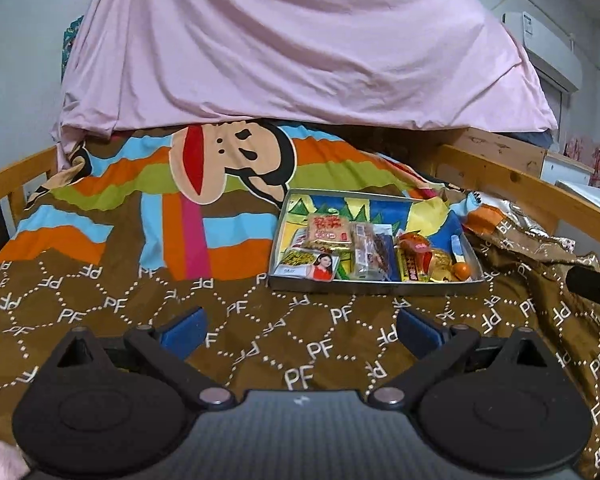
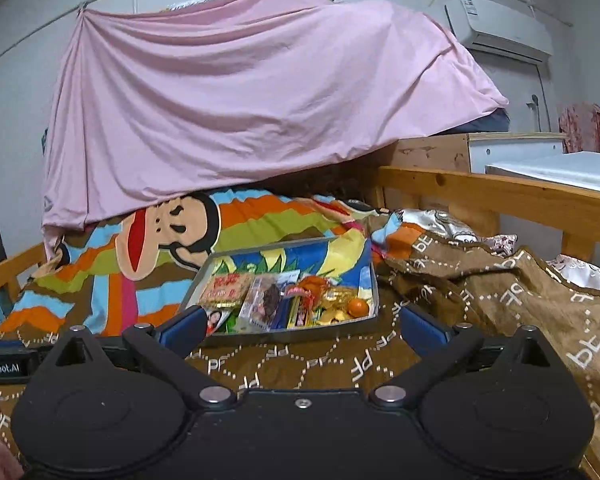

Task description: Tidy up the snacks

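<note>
Tray (image 1: 374,286) sits on the bed blanket (image 1: 140,320), ahead of both grippers. Left gripper (image 1: 300,330) spread, holding nothing. Right gripper (image 2: 300,328) spread too, nothing held.

In tray, left to right:
- photo-front packet (image 1: 309,266): flat, light, slick film; pinch an edge.
- clear biscuit pack (image 1: 365,254): likely brittle, grip lightly across the width.
- gold wrappers (image 1: 432,264): crinkly.
- orange (image 1: 461,270): round, may roll.

A bedroom in a home. Wooden bed rail (image 2: 500,194) along the right; brown blanket (image 1: 260,320) with "PF" print near, striped cartoon quilt (image 1: 160,184) farther back. Pink sheet (image 2: 240,100) draped at the far end. Air conditioner (image 2: 500,28) high on the far right wall; white cabinet (image 2: 516,152) below it.
</note>
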